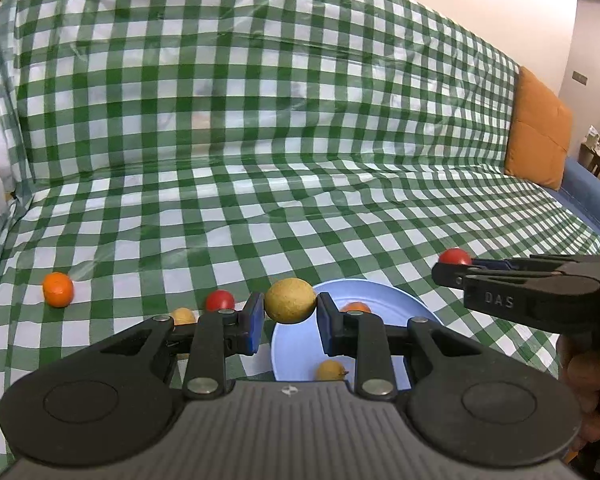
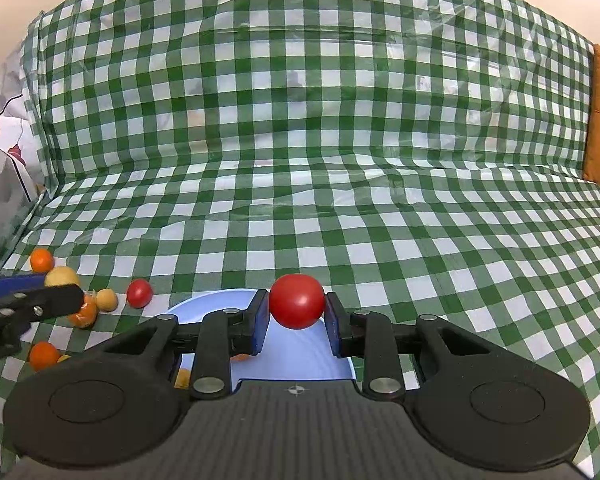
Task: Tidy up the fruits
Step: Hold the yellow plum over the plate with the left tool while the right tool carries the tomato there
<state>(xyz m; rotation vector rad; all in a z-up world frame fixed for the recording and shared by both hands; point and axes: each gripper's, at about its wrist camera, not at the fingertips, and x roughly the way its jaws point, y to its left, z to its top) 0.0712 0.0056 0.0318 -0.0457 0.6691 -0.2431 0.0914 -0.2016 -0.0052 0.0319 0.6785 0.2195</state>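
1. The left claw is gripping a yellow fruit between its blue pads, holding it above the near-left rim of the blue plate.
2. The right claw is clamping a red tomato, hanging over the same plate.
3. Inside the plate, a small yellow fruit and an orange one are already lying.
4. Farther left on the checkered cloth, a red tomato, a pale yellow fruit and a tangerine are waiting loose.
5. Risks, as I judge them: both claws are crowding one plate, so they could be knocking each other; round fruit let go from a height could be rolling over the shallow rim, and the soft, creased cloth could be tipping the plate.
6. Lettering reading "DAS" is showing on the right claw's side.
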